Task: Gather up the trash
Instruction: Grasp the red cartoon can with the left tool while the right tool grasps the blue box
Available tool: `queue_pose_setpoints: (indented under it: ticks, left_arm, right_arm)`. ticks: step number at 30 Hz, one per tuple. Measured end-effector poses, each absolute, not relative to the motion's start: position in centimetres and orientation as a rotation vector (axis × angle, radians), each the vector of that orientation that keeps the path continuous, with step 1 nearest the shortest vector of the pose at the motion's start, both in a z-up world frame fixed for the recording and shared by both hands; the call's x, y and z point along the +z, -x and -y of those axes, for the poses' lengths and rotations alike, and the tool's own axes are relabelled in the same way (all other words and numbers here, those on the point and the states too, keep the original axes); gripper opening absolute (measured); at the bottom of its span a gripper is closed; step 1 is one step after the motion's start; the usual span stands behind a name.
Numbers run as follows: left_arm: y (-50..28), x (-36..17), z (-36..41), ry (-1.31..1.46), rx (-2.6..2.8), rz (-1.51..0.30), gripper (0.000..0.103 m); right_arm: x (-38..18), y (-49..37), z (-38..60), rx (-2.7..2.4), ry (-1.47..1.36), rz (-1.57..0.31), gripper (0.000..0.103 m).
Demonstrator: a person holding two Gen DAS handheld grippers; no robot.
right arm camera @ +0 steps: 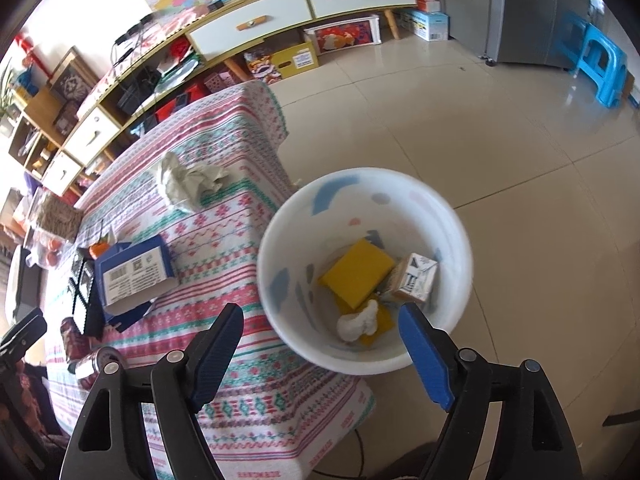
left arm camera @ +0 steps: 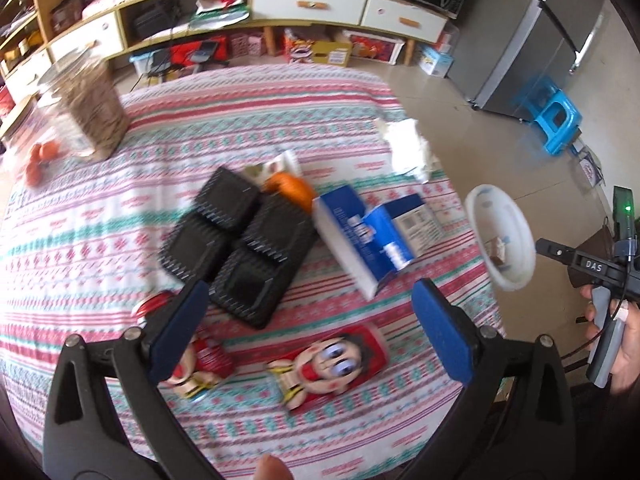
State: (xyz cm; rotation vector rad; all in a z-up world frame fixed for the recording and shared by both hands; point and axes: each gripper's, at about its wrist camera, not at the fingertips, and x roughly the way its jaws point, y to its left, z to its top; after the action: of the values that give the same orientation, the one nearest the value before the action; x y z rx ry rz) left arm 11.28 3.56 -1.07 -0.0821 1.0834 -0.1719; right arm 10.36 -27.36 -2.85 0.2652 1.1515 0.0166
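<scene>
A white trash bin (right arm camera: pixel 448 216) stands on the floor beside the table; it holds a yellow box (right arm camera: pixel 356 272), a small carton (right arm camera: pixel 416 282) and a white wad (right arm camera: pixel 358 322). My right gripper (right arm camera: pixel 320 320) is open and empty above the bin's near rim. My left gripper (left arm camera: pixel 310 304) is open and empty above the table, over a red cartoon wrapper (left arm camera: pixel 332 364). On the table lie a blue-and-white box (left arm camera: pixel 364 236), a black plastic tray (left arm camera: pixel 236 240), an orange peel (left arm camera: pixel 292 188), crumpled paper (left arm camera: pixel 408 148) and a red can (right arm camera: pixel 96 364). The bin (left arm camera: pixel 500 236) also shows in the left wrist view.
The table wears a striped patterned cloth (left arm camera: pixel 80 208). A clear jar (left arm camera: pixel 90 108) and tomatoes (left arm camera: pixel 40 156) stand at its far left. A long cabinet (left arm camera: pixel 312 4), a grey fridge (left arm camera: pixel 532 32) and a blue stool (left arm camera: pixel 556 120) stand beyond on the tiled floor.
</scene>
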Motion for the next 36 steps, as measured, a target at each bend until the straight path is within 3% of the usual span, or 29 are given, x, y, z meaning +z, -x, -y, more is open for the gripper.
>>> queue_pose_setpoints:
  ticks: [20, 33, 36]
  left_arm:
    - [-9.8, -7.0, -13.0, 0.33, -0.029, -1.243, 0.1]
    - [-9.4, -9.4, -14.1, 0.434, -0.058, -1.288, 0.073]
    - [-9.1, -9.2, -14.3, 0.452, -0.1, -1.277, 0.058]
  right_arm:
    - [-3.3, -13.0, 17.9, 0.138, -0.175, -1.187, 0.084]
    - [-3.3, -16.1, 11.6, 0.228, -0.137, -1.192, 0.086]
    - [-3.7, -17.3, 10.3, 0.277, -0.113, -1.202, 0.092]
